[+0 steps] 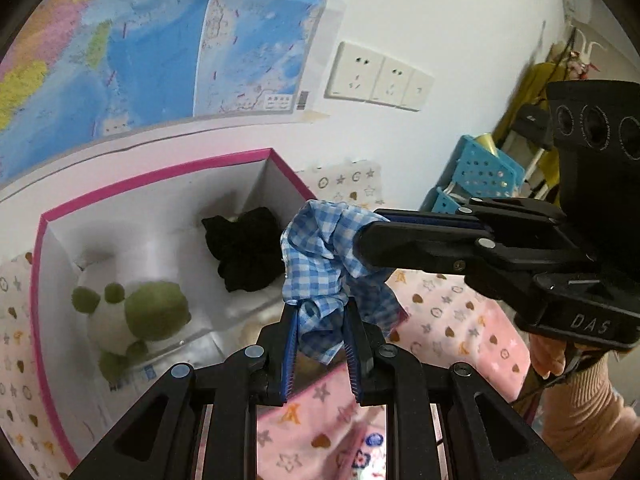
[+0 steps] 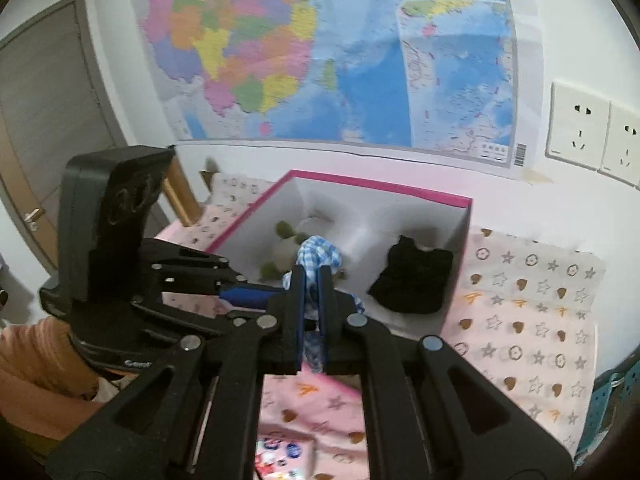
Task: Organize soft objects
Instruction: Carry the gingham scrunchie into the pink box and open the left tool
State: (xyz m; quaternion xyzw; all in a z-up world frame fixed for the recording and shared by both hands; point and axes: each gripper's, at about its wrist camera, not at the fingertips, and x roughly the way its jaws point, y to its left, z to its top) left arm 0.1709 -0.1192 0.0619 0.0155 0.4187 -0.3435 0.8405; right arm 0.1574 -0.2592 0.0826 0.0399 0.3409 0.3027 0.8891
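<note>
A blue-and-white checked cloth [image 1: 324, 256] hangs in the air just in front of a pink-rimmed white box [image 1: 160, 178]. My left gripper [image 1: 320, 312] is shut on the cloth's lower part. My right gripper [image 1: 362, 236] comes in from the right and is shut on the cloth's upper part. In the right wrist view the cloth [image 2: 318, 254] is bunched between my right gripper's [image 2: 312, 274] fingers, with my left gripper [image 2: 240, 294] at the left. Inside the box [image 2: 460, 202] lie a green-and-white plush toy [image 1: 132, 316] and a black cloth [image 1: 244, 254], also seen in the right wrist view [image 2: 412, 278].
A pink blanket [image 1: 452, 320] with stars and hearts covers the surface under and around the box. A blue perforated basket [image 1: 480, 168] stands at the far right. A map [image 2: 320, 52] and wall sockets [image 1: 380, 76] are on the wall behind. A door [image 2: 44, 120] is at left.
</note>
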